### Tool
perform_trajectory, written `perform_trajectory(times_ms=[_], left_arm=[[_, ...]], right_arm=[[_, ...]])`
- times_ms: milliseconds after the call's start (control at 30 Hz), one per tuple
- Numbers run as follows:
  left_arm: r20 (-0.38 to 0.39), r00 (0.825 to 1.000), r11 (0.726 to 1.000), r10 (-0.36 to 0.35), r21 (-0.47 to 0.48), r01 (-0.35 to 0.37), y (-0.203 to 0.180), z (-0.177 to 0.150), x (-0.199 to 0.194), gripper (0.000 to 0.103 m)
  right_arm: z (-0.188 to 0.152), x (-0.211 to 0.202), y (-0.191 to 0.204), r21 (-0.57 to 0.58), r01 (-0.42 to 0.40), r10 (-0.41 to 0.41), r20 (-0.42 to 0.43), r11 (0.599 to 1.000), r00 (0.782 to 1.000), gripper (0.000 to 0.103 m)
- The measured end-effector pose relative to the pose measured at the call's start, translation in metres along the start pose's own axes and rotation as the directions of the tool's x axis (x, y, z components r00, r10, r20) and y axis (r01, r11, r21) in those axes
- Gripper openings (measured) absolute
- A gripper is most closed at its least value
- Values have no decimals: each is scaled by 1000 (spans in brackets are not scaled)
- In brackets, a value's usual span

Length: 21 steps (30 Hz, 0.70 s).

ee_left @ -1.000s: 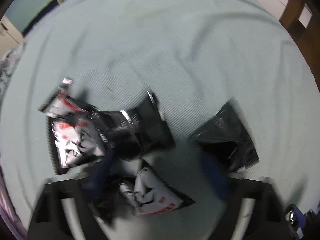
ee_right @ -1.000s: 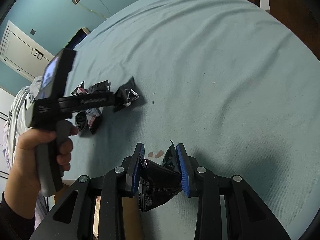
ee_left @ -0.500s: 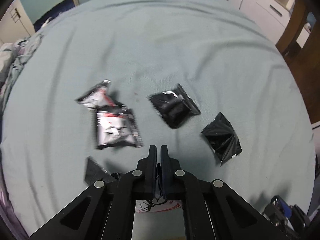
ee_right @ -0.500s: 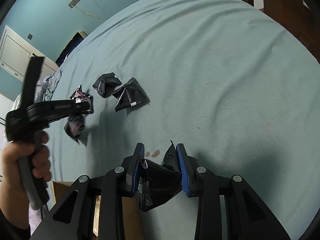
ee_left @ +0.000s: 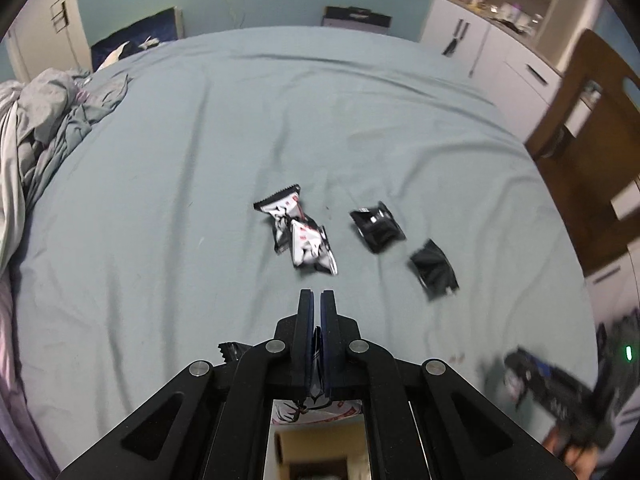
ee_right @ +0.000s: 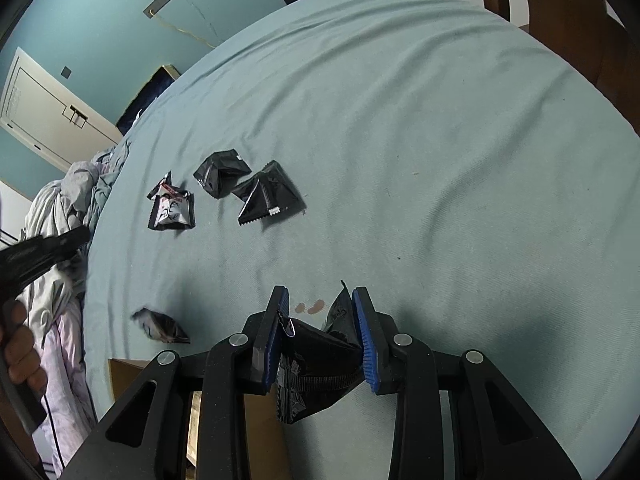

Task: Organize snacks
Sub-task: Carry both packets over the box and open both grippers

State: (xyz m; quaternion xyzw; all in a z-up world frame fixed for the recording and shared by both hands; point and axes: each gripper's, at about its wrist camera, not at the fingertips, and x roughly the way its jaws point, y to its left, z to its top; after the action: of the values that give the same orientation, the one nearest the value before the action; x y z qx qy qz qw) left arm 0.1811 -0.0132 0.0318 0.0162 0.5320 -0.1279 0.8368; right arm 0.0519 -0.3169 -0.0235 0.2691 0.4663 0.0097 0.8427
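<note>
My left gripper is shut on a white-and-red snack packet that hangs below the jaws, held above the bed's near edge. My right gripper is shut on a black snack packet. On the teal bed sheet lie two white-and-red packets and two black packets. They also show in the right wrist view: white-and-red ones, black ones. Another packet lies near the bed edge.
Crumpled grey bedding is piled at the bed's left side. White cabinets and a wooden chair stand to the right. A cardboard box sits below the bed's near edge. Two small stains mark the sheet.
My left gripper closed on a white-and-red packet and lifted it back from the pile toward the bed's edge. My right gripper keeps holding the black packet in place.
</note>
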Motion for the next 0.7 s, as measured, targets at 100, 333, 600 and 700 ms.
perform_trajectory(times_ms=[100, 333, 600, 700], left_arm=[[-20, 1000, 999, -6, 53, 7, -6, -18, -7, 3], [-67, 995, 997, -71, 14, 72, 5, -46, -12, 3], [-99, 983, 982, -154, 94, 163, -15, -110, -35, 51], [-47, 988, 978, -145, 145, 150, -17, -130, -39, 85]], right_arm=[[0, -2, 2, 1, -15, 15, -6, 1000, 1000, 31], [-9, -16, 17, -56, -15, 16, 30, 998, 999, 31], [-22, -25, 33, -158, -78, 85, 41, 984, 995, 31], [-27, -25, 41, -197, -81, 90, 35, 977, 995, 31]])
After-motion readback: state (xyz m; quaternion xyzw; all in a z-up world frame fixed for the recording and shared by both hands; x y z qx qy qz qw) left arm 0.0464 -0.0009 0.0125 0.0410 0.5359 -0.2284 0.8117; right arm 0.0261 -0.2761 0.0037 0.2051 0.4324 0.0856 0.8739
